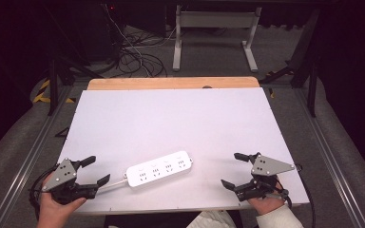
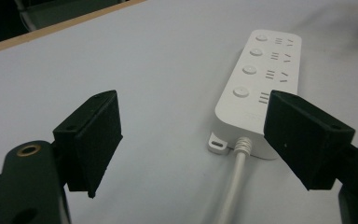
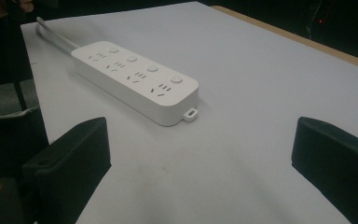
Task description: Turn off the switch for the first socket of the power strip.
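white four-outlet power strip (image 1: pixel 159 169) lying flat on the white counter (image 1: pixel 171 118), near the counter's front edge and slanted, its cord (image 1: pixel 111 183) leaving the end nearer the left gripper (image 1: pixel 93 170). the left gripper, jaws spread wide and holding nothing, sits just beside the strip's cord end, one jaw tip over the cord; in the left gripper view the strip (image 2: pixel 259 88) lies ahead toward the right jaw, which suggests an approach lined up on that end. the right gripper (image 1: pixel 234 169), also wide apart and empty, rests well apart from the strip's far end, apparently waiting; in the right gripper view the strip (image 3: pixel 135 79) lies ahead and off to the left jaw's side. the strip is a rounded white block with four round buttons in a row, each beside a set of slots, and a small mounting tab (image 3: pixel 190 113) at each end.
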A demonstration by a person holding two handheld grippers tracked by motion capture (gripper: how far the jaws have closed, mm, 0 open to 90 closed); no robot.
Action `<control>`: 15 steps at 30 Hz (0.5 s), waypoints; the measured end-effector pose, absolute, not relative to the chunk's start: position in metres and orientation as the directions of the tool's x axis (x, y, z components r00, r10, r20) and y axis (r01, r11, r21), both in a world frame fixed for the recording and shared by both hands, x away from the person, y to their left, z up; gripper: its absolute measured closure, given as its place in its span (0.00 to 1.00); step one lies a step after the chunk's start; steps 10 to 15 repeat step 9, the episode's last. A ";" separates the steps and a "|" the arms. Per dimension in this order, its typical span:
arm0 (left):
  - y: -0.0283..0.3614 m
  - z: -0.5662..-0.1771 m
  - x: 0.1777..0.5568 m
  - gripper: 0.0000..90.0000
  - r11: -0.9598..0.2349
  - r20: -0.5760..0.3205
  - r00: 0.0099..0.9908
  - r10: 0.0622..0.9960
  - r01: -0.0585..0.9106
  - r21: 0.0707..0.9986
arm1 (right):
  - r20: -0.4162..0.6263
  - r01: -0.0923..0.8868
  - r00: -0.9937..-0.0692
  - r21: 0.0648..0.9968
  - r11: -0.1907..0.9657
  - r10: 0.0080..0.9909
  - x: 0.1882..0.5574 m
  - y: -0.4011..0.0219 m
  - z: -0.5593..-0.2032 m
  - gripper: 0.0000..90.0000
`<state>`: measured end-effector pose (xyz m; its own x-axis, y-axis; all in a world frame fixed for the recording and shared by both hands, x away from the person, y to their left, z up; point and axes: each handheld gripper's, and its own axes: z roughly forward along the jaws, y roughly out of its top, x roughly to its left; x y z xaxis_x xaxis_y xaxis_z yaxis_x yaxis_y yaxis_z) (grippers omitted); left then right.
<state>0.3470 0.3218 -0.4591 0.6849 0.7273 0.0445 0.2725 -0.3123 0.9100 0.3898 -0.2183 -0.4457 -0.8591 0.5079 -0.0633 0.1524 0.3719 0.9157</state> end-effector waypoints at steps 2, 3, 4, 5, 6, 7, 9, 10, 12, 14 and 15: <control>0.322 -0.460 0.346 0.23 -0.297 0.029 0.674 0.738 0.285 0.911 | -0.063 0.152 -0.860 0.916 0.372 0.506 0.390 -0.218 -0.446 0.06; 0.323 -0.460 0.346 0.23 -0.295 0.028 0.670 0.742 0.289 0.911 | -0.063 0.153 -0.860 0.915 0.374 0.506 0.390 -0.218 -0.446 0.06; 0.323 -0.460 0.346 0.23 -0.289 0.022 0.671 0.741 0.290 0.912 | -0.063 0.153 -0.860 0.915 0.374 0.506 0.391 -0.218 -0.446 0.06; 0.323 -0.461 0.347 0.23 -0.283 0.013 0.673 0.740 0.293 0.913 | -0.061 0.157 -0.860 0.913 0.376 0.506 0.391 -0.218 -0.446 0.06; 0.323 -0.461 0.347 0.23 -0.281 0.008 0.675 0.738 0.296 0.913 | -0.060 0.161 -0.859 0.911 0.379 0.508 0.391 -0.218 -0.446 0.06; 0.323 -0.461 0.347 0.23 -0.285 0.009 0.677 0.736 0.298 0.911 | -0.055 0.168 -0.858 0.909 0.380 0.511 0.391 -0.218 -0.446 0.06; 0.320 -0.461 0.347 0.23 -0.297 0.024 0.674 0.738 0.292 0.909 | -0.056 0.171 -0.857 0.907 0.384 0.512 0.392 -0.218 -0.446 0.06; 0.320 -0.461 0.347 0.23 -0.297 0.024 0.674 0.738 0.292 0.909 | -0.056 0.171 -0.857 0.907 0.384 0.512 0.392 -0.218 -0.446 0.06; 0.320 -0.461 0.347 0.23 -0.297 0.024 0.674 0.738 0.292 0.909 | -0.056 0.171 -0.857 0.907 0.384 0.512 0.392 -0.218 -0.446 0.06; 0.320 -0.461 0.347 0.23 -0.297 0.024 0.674 0.738 0.292 0.909 | -0.056 0.171 -0.857 0.907 0.384 0.512 0.392 -0.218 -0.446 0.06; 0.320 -0.461 0.347 0.23 -0.297 0.024 0.674 0.738 0.292 0.909 | -0.056 0.171 -0.857 0.907 0.384 0.512 0.392 -0.218 -0.446 0.06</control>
